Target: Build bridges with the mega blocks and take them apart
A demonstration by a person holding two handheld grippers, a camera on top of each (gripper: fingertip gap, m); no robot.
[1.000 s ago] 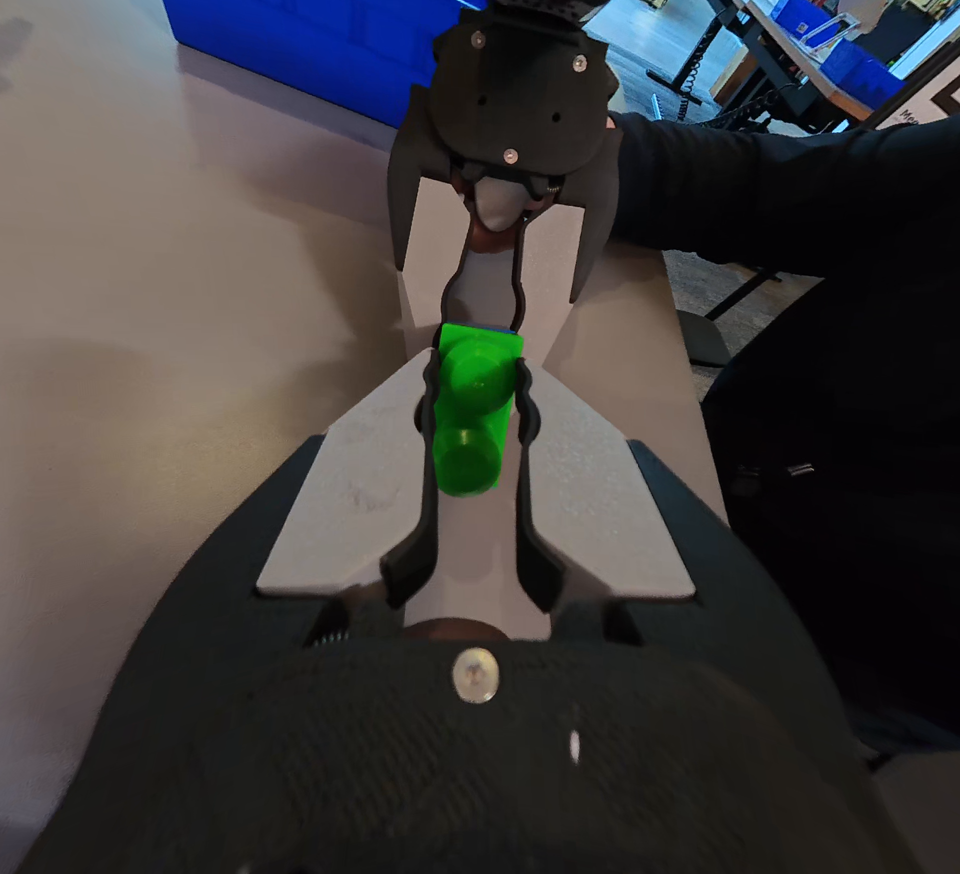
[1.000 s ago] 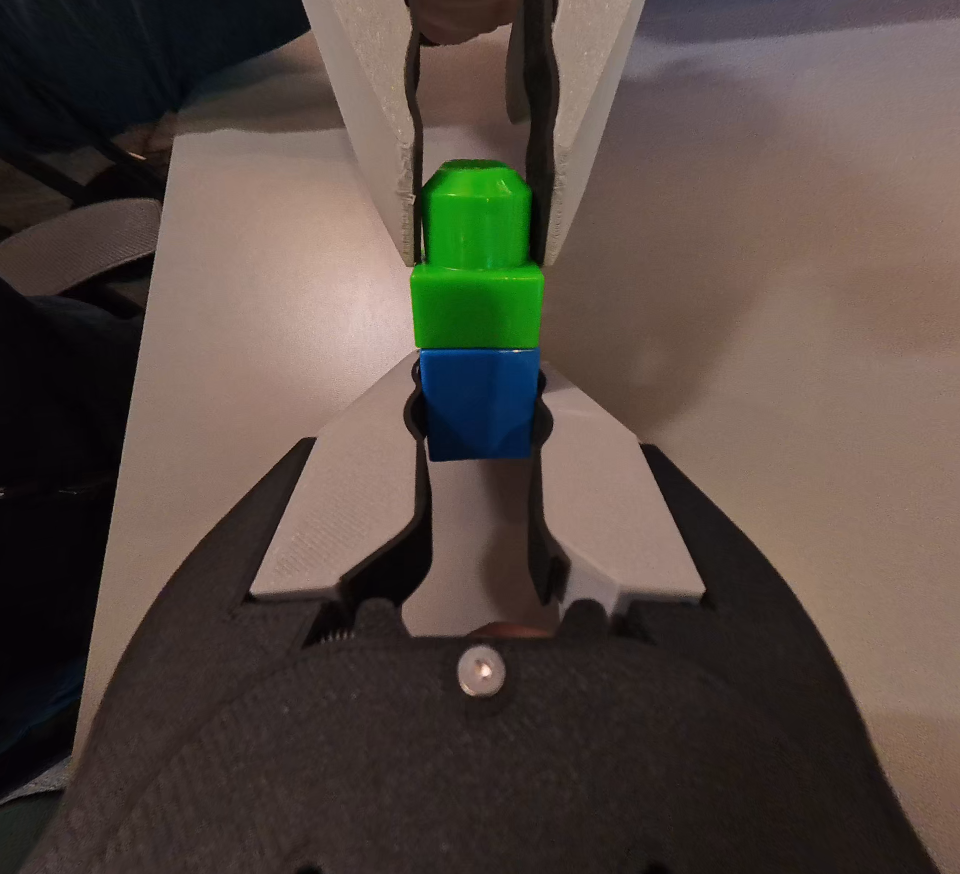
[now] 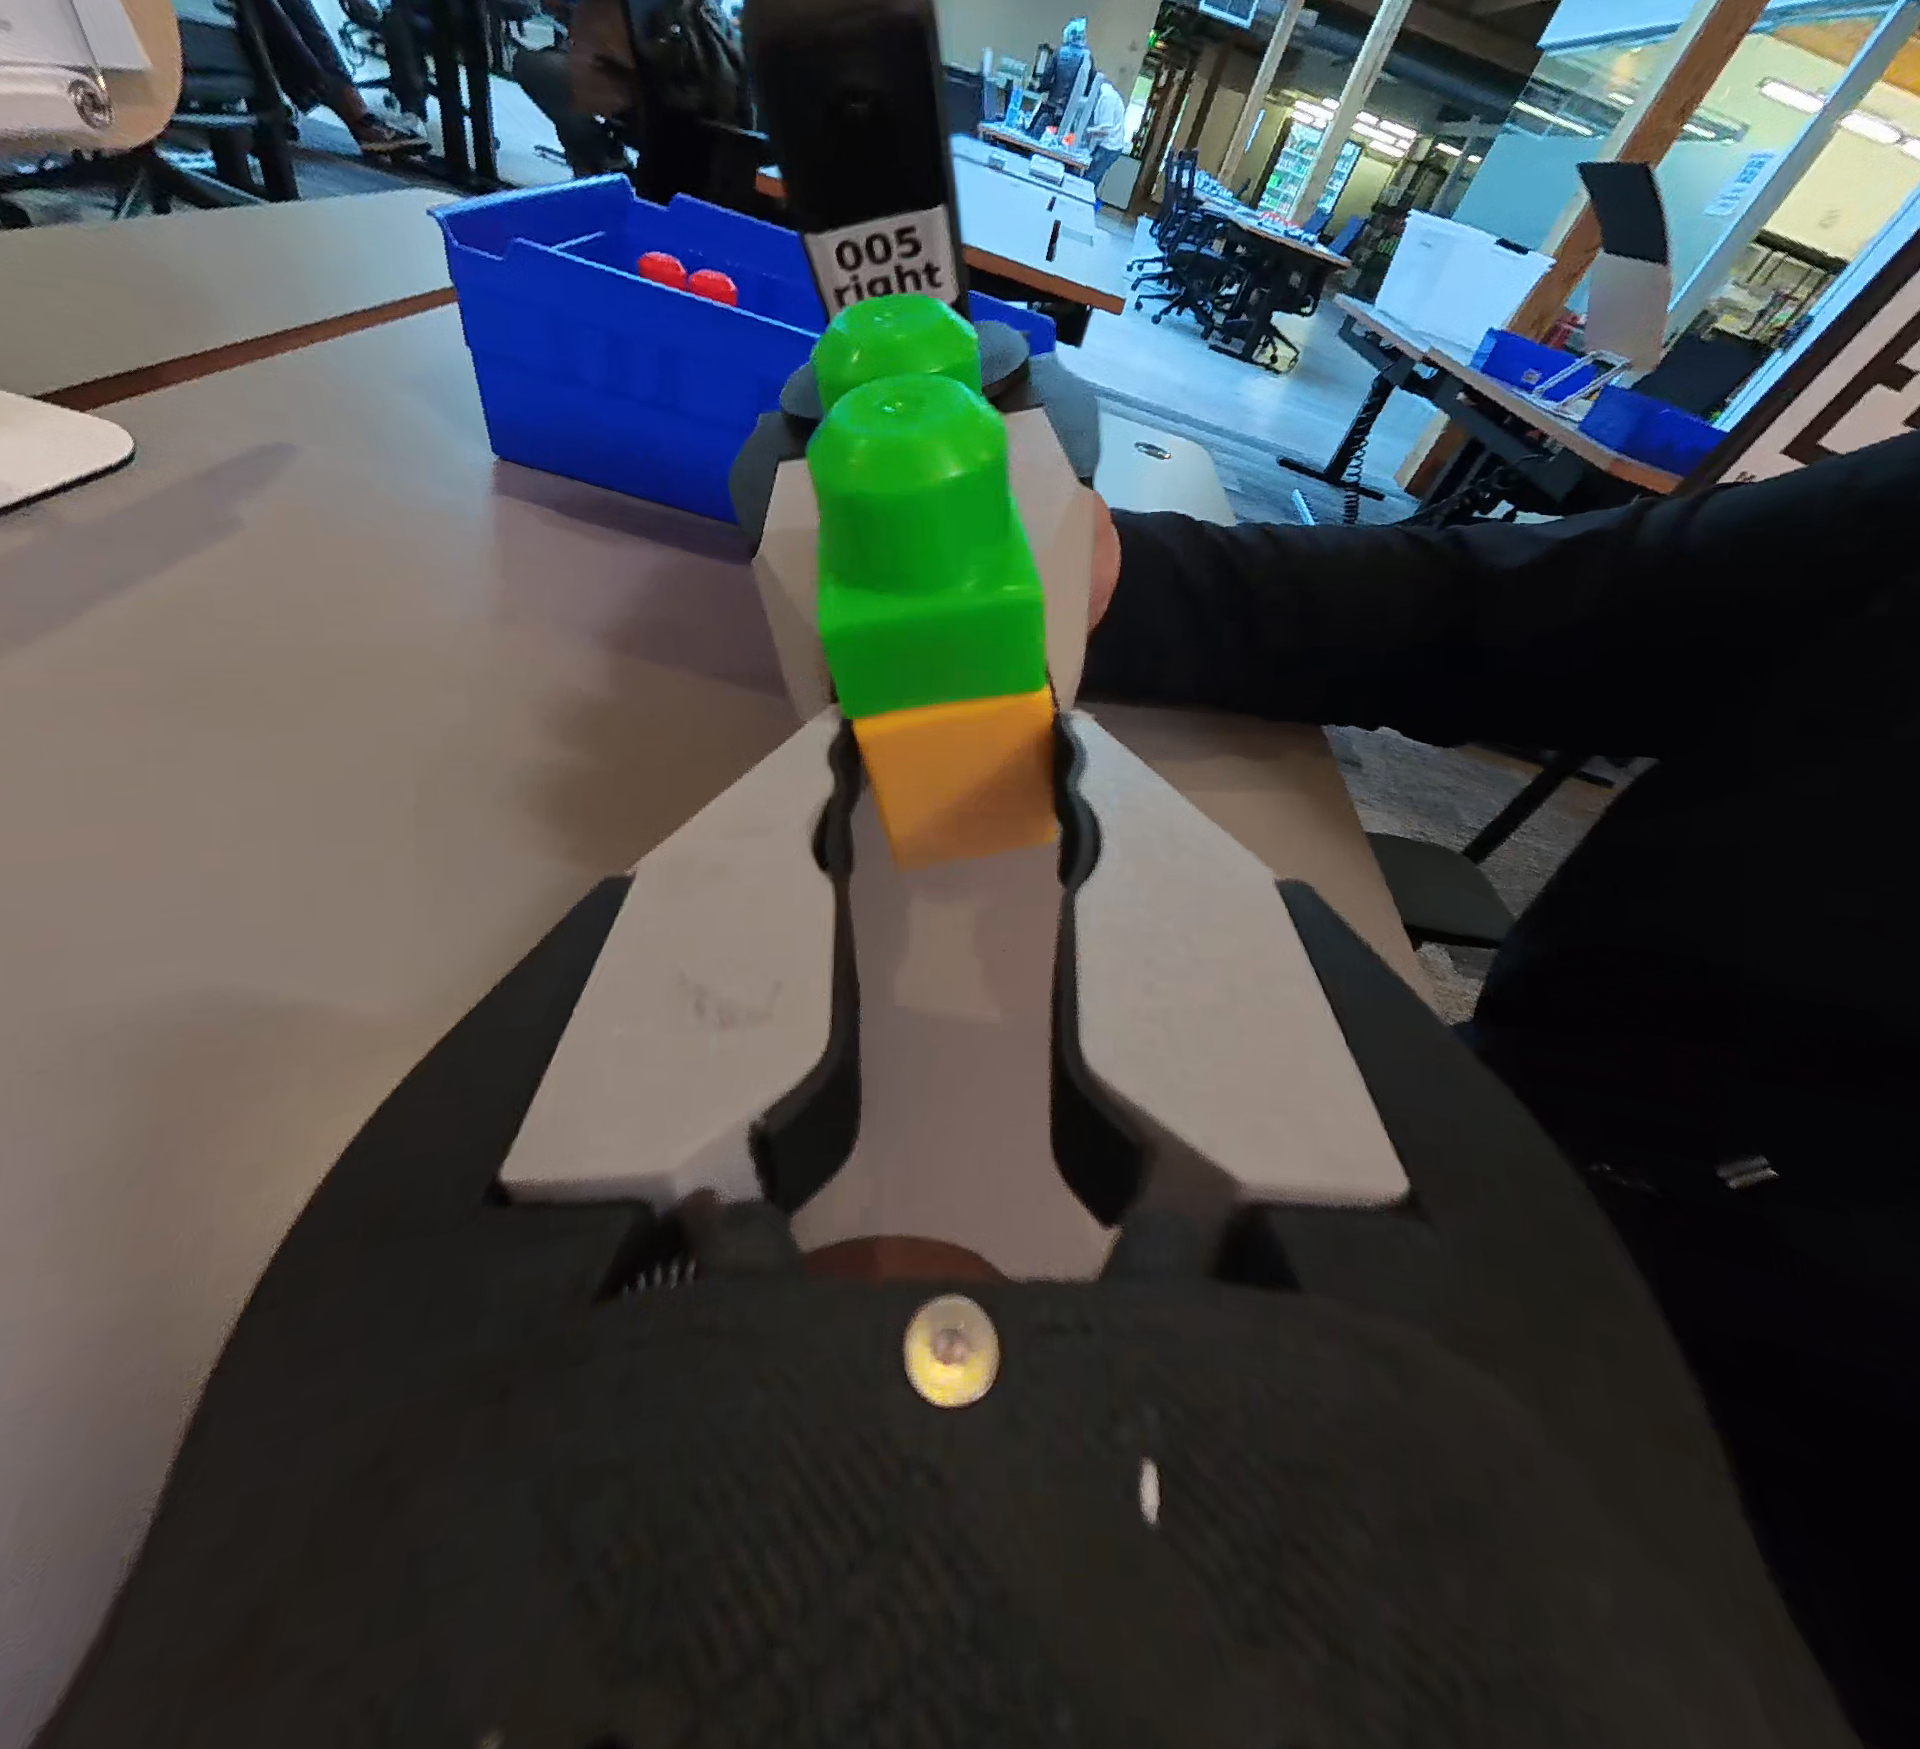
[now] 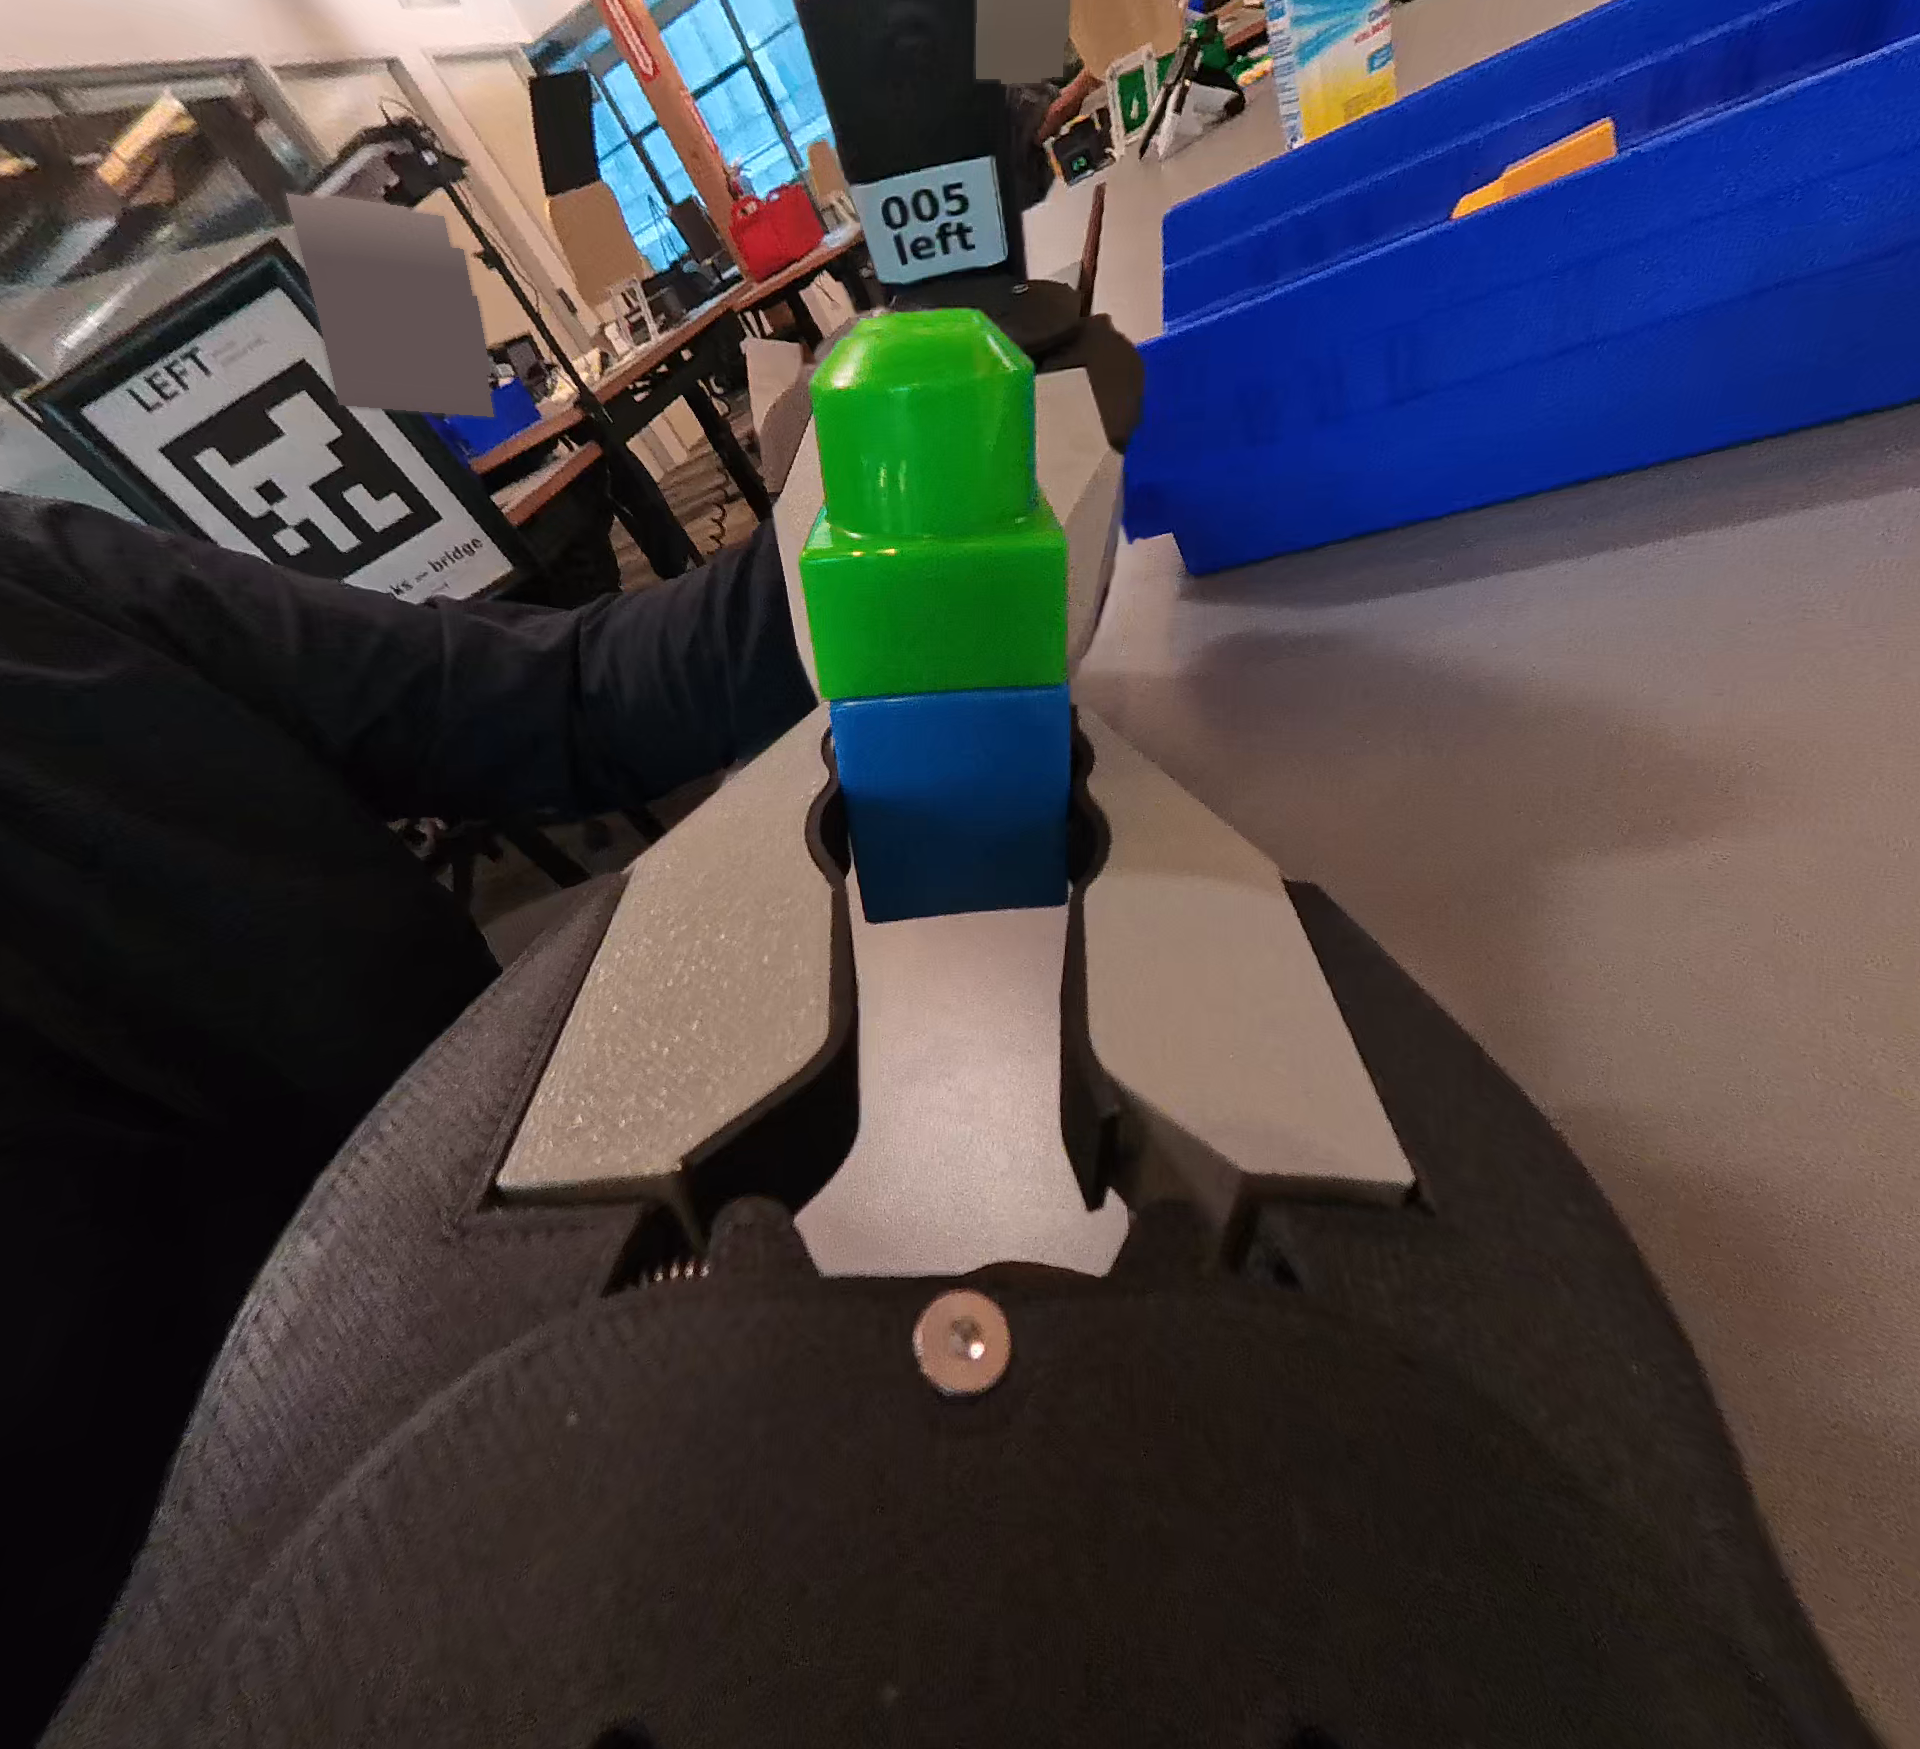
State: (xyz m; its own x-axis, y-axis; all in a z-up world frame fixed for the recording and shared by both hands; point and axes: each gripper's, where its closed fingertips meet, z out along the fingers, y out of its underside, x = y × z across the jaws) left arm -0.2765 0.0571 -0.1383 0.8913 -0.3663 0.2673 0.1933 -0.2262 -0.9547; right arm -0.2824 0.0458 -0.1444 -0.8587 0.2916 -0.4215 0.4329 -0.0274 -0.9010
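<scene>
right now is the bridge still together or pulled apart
Together: the green block sits flush on the yellow block and the blue block, each clamped in a gripper.

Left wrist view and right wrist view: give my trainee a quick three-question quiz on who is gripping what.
1. True or false: the left gripper is shut on the yellow block.
2. Which block does the right gripper clamp? A red, B blue, C green.
3. Fill in: the block sitting on both held blocks is ___.

Key: 1 true. 2 B, the blue block. 3 green: the green block.
</scene>
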